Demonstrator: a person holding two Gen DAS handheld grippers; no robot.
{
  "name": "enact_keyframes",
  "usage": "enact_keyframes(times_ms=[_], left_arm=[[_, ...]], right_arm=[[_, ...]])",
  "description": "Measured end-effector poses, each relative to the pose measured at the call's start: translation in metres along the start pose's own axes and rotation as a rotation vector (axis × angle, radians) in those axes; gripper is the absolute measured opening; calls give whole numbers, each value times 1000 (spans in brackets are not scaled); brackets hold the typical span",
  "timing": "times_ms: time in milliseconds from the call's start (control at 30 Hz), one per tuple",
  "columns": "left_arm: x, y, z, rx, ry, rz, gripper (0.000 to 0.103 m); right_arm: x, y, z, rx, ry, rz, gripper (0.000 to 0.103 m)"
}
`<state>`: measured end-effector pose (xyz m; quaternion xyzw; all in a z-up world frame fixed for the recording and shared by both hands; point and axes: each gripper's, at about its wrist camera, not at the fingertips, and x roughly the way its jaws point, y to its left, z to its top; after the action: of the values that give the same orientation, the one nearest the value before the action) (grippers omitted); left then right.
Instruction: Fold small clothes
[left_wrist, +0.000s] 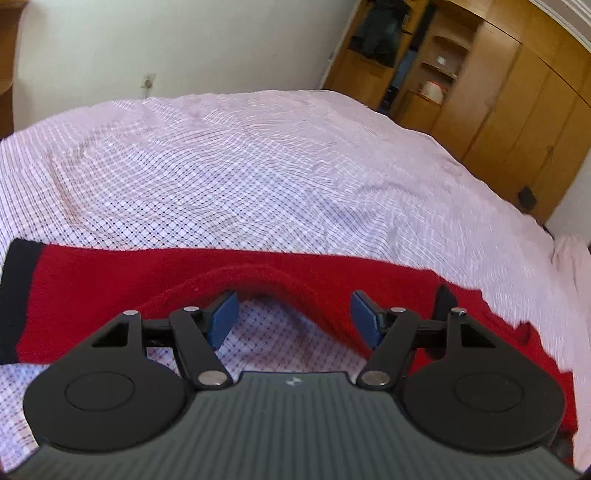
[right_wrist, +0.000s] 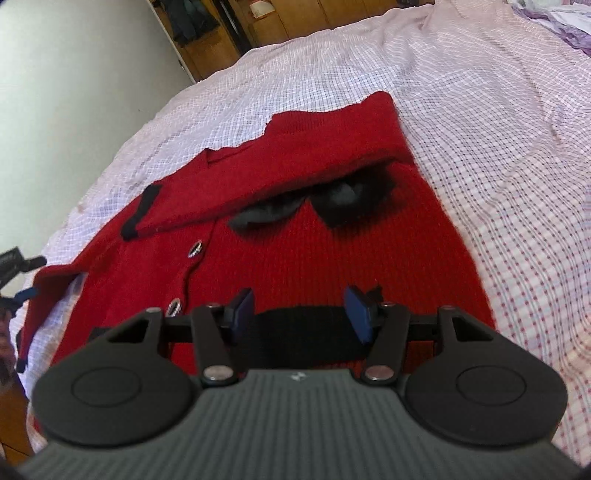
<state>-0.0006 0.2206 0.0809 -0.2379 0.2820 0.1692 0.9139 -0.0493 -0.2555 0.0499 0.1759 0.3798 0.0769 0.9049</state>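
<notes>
Both jaws stand open and hold nothing; a red cardigan lies flat on the bed.

Left gripper (left_wrist: 293, 315) hovers over bare sheet (left_wrist: 258, 166) at the cardigan (right_wrist: 295, 236) edge, a red fold arching just beyond its pads. Right gripper (right_wrist: 299, 314) hangs above the black hem band (right_wrist: 299, 332), buttons (right_wrist: 195, 248) to its left. From the right gripper the garment's long axis runs away toward the folded-over sleeve (right_wrist: 280, 162), so the right hand looks nearer the hem for the coming fold.

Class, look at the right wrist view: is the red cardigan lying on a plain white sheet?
No. The red cardigan lies on a checked bedsheet, its pale fabric crossed by a grid of fine dark lines.
</notes>
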Motion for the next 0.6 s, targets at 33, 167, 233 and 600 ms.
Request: enact_keyframes(times_ms=[33,167,233,600], left_arm=[[4,3,2,-22,7,-2,72],[19,13,9,-67,19,-20,72],[25,17,12,-78,30,-12,72],[46,27,10,-126,61,1,72]], right_arm=[[-2,0,-1,1,2,-2,56],[-7,1,-4,12,-1,-19,56],[-9,2,-5,17,2,-31,56],[-2,15,-13,-18,1,-113,56]])
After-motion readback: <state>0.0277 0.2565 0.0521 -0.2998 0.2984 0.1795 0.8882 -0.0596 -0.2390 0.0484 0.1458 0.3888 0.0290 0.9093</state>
